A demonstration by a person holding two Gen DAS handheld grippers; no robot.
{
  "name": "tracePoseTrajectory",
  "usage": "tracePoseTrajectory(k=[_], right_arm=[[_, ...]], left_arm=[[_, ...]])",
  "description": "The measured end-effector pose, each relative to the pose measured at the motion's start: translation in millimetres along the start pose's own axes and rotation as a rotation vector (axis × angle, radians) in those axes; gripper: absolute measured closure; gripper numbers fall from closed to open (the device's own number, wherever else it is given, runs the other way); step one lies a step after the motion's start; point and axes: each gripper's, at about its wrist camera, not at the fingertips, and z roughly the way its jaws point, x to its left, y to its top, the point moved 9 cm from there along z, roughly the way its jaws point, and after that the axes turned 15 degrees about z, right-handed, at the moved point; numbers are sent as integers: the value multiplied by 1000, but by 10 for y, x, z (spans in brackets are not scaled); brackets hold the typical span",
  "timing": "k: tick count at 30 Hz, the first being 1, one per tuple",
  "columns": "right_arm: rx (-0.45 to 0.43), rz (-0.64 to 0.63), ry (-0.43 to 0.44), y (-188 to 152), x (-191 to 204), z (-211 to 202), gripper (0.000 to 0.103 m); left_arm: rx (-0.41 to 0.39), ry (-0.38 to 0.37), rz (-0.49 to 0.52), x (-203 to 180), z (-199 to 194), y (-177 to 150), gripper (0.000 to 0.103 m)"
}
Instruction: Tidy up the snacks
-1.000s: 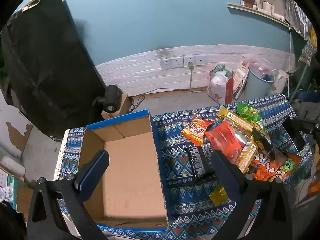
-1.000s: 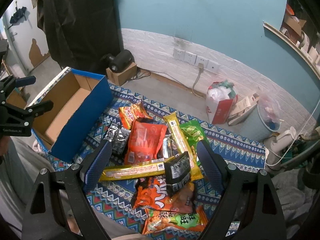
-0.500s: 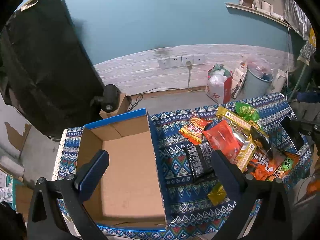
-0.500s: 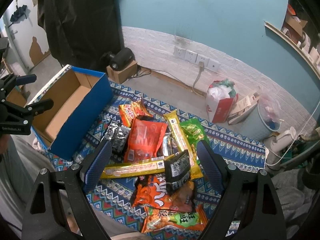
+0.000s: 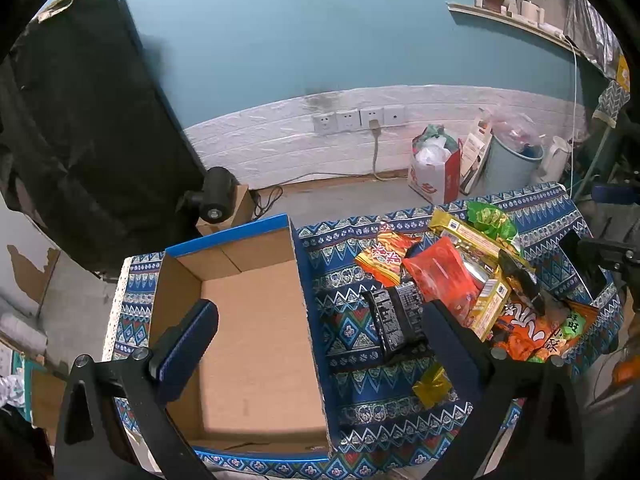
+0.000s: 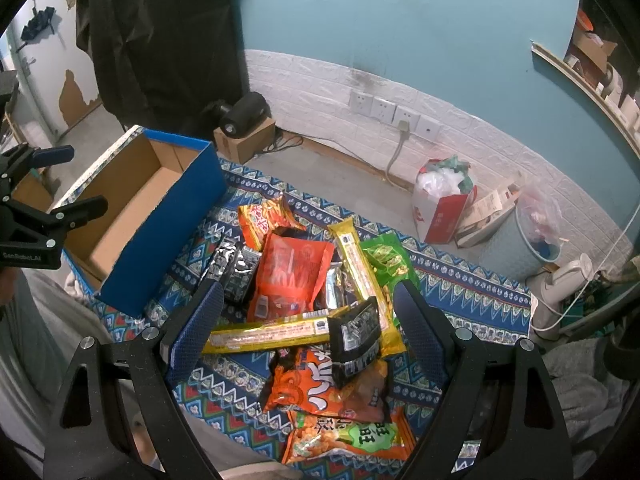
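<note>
Left tool wide above the box rim; right tool wide over snacks.

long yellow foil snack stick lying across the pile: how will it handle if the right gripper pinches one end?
The long yellow foil-wrapped stick probably holds fairly straight: it bridges the pile unbent. Glossy film may slip between the pads. The small black packet leaning on its right end could tumble when it lifts.
</note>
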Motion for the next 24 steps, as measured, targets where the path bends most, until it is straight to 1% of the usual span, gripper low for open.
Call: tracePoseTrajectory(k=[24], right_arm=[[13, -4, -4, -36, -32, 13, 18]], left_arm=[[12, -9, 12, -58, 35, -31, 0]])
